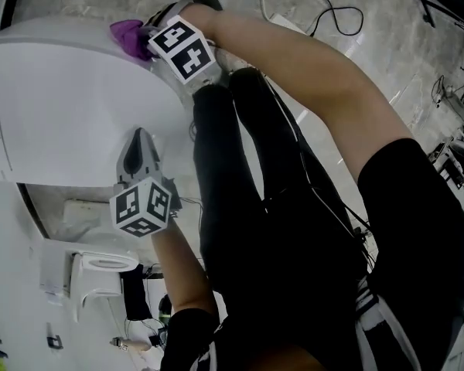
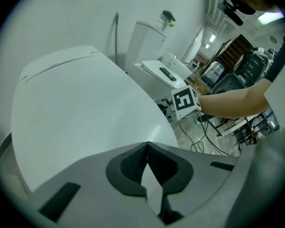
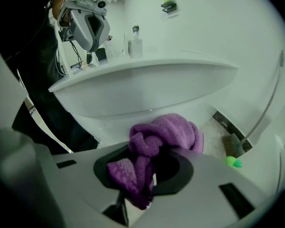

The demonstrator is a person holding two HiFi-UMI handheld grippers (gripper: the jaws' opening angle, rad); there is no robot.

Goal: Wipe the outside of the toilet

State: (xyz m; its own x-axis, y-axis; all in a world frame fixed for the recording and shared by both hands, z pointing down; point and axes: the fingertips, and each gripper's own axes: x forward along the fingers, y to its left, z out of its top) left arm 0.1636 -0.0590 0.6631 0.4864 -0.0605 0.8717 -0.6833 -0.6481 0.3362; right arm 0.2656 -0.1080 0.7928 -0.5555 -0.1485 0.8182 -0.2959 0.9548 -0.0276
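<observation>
Cloth pinched in right gripper against toilet; left gripper closed

toilet: smooth glossy ceramic look | cloth: fuzzy looped terry | floor: polished stone-look

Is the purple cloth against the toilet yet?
Cannot tell. In the right gripper view the purple cloth overlaps the toilet, and neither it nor the head view shows contact or a gap plainly.

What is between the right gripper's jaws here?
A bunched purple cloth, clamped by the right gripper, close to the toilet below its lid. The jaws cover the pinched fold.
</observation>
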